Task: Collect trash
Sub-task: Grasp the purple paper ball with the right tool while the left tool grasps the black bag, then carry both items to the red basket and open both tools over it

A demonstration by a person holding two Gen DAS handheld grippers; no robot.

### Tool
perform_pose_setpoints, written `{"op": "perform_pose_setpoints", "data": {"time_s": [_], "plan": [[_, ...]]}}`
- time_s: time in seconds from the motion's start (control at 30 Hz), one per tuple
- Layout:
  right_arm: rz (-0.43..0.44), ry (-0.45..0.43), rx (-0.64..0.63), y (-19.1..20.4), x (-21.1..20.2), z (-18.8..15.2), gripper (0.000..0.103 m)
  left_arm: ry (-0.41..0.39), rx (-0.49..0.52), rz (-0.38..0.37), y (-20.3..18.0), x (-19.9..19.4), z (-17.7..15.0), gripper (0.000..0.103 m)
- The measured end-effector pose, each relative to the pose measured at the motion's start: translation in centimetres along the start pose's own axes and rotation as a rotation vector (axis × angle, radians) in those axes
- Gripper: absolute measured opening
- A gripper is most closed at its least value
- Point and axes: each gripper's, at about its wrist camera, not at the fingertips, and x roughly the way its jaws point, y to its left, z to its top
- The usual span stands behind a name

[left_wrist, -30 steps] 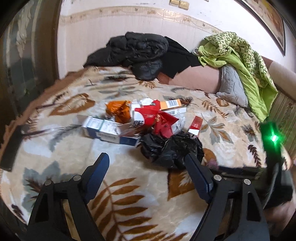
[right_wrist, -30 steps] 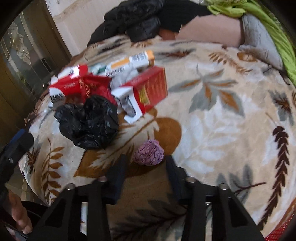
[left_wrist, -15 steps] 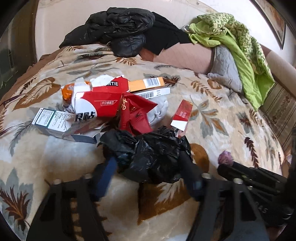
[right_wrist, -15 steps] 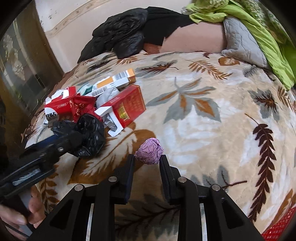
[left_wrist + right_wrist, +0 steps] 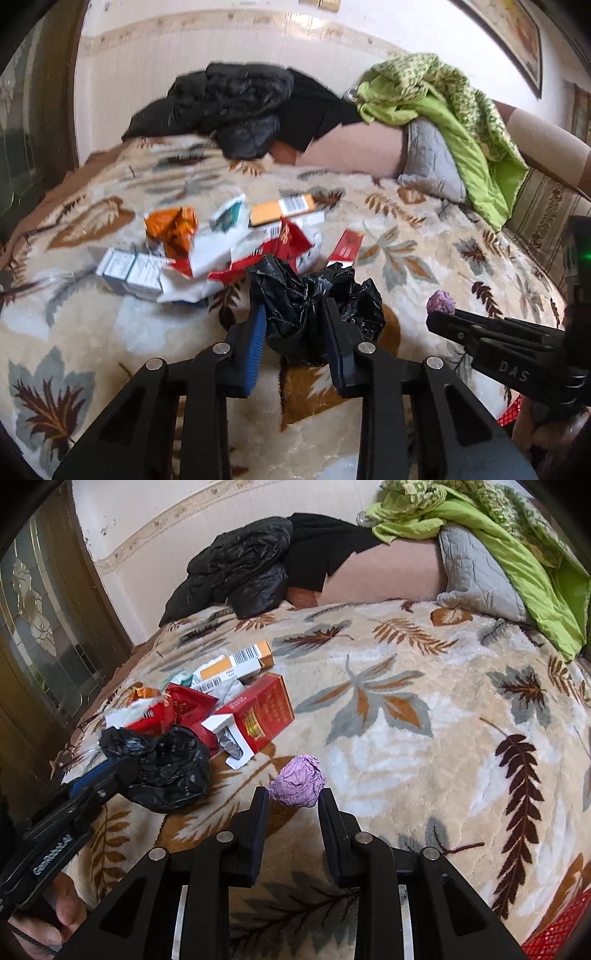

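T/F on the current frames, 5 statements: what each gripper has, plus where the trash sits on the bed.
1. The left gripper is closed on the black plastic bag. True.
2. The right gripper holds the red cigarette box. False: its fingers pinch the purple paper ball.
3. The orange wrapper lies in the trash pile beyond the bag. True.
4. The green quilt covers the trash pile. False: it is bunched at the head of the bed, apart from the pile.
5. The black jacket lies at the far end of the leaf-print blanket. True.
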Motion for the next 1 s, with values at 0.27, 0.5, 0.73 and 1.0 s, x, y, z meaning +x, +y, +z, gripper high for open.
{"op": "perform_pose_setpoints", "data": {"time_s": [0.27,0.5,0.73,1.0], "plan": [[0.018,-0.053,0.035,-0.8,-2.1,-0.2,0.029,-0.047,0.031,-0.031,-1.5,-1.2,-0.1,0.029],[0.051,-0.118,0.097,-2.8,-6.6,-1.1,0.029,-0.053,0.059,-0.109,-4.3,-2.4,-0.4,0.029],[0.036,-0.159,0.180,-8.2,-14.1,-4.5,0.029,-0.041,0.171,-0.273,-10.9,-4.5,-0.6,0.029],[-0.163,-0.223,0.335,-17.6,-23.3,-9.7,0.030,0.061,0.335,-0.563,-23.4,-6.1,-1.8,0.029]]}}
